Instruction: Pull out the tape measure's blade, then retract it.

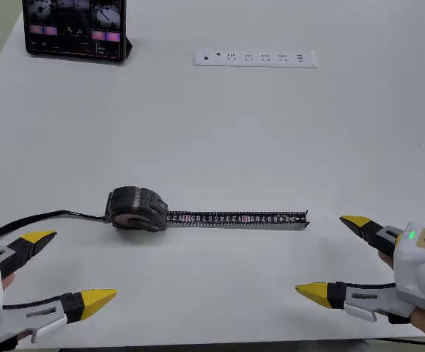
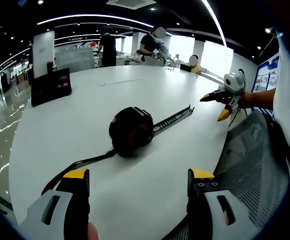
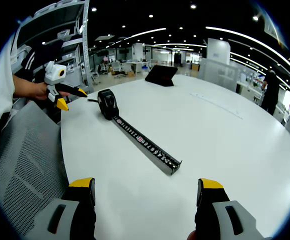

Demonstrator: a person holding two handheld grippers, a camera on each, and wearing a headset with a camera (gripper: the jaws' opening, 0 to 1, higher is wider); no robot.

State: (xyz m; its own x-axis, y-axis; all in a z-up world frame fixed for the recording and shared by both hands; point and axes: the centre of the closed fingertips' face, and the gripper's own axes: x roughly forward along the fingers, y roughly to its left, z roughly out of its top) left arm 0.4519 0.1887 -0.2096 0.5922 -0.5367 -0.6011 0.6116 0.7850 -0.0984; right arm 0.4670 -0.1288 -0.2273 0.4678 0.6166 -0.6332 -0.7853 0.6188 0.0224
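Both left gripper and right gripper jaws apart, rounded black tape measure, flat blade extended

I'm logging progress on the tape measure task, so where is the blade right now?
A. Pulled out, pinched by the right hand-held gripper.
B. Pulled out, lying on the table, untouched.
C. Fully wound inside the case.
B: the blade runs out from the case flat on the table, while the left hand-held gripper and right hand-held gripper hang open, apart from it.
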